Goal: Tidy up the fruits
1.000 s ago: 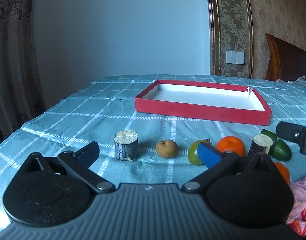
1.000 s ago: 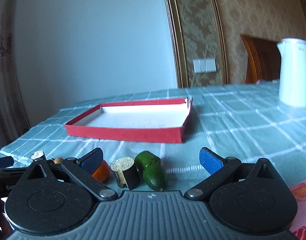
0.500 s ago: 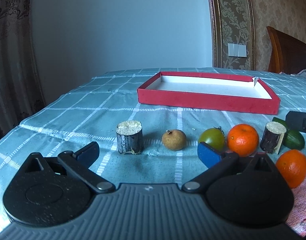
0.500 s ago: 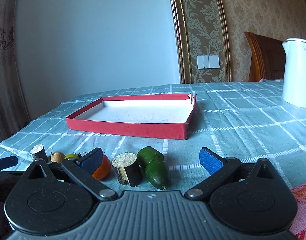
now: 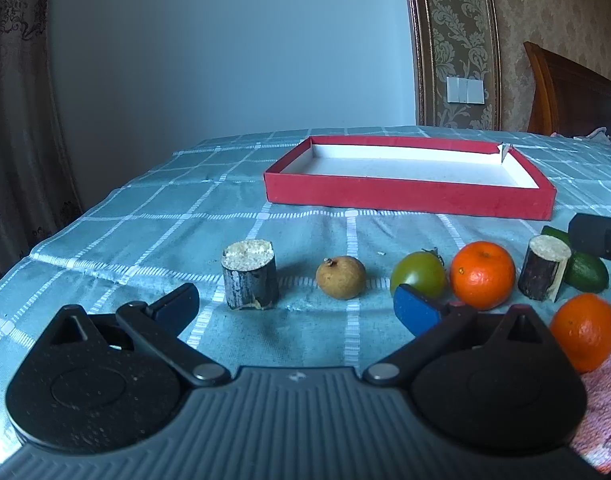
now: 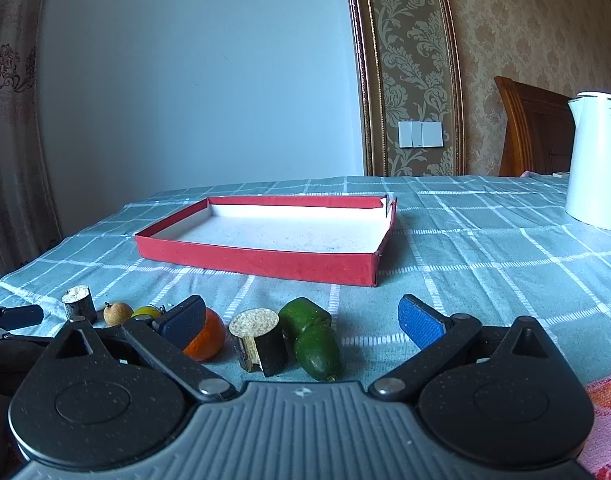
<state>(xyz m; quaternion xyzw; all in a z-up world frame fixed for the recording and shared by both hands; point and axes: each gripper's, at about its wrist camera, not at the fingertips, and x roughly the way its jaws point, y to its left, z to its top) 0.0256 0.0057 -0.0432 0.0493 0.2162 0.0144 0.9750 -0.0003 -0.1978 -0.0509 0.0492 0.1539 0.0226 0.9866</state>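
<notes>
Currently, fruit count on the checked tablecloth (image 5: 153,216): two oranges, one (image 5: 481,274) in the row and one (image 5: 583,332) nearer the camera at the right edge; one green tomato (image 5: 419,276); one small brown round fruit, longan-like (image 5: 340,282); two dark bark-covered cut stem sections with pale cut ends, one (image 5: 249,274) at the left end of the row and one (image 5: 543,268) toward the right; two green elongated fruits lying end to end (image 6: 313,338) at the right. All lie in a loose row on the near side of one red shallow box (image 5: 405,194) with a white interior, holding nothing; no fruit touches it. Left stem section stands upright, cut face up. Right stem section tilts, its long axis leaning toward the green fruits just beside it. In the right wrist view the green pair's long axis runs from the box side toward the camera, the nearer fruit's pointed tip facing the camera. Left gripper (image 5: 295,308): jaws spread wide, holding nothing, low above the cloth, short of the row. Right gripper (image 6: 301,322): jaws likewise wide apart and unloaded, with the tilted stem section and green fruits seen between the fingers. One white kettle (image 6: 595,164) stands well apart at the far right.
</notes>
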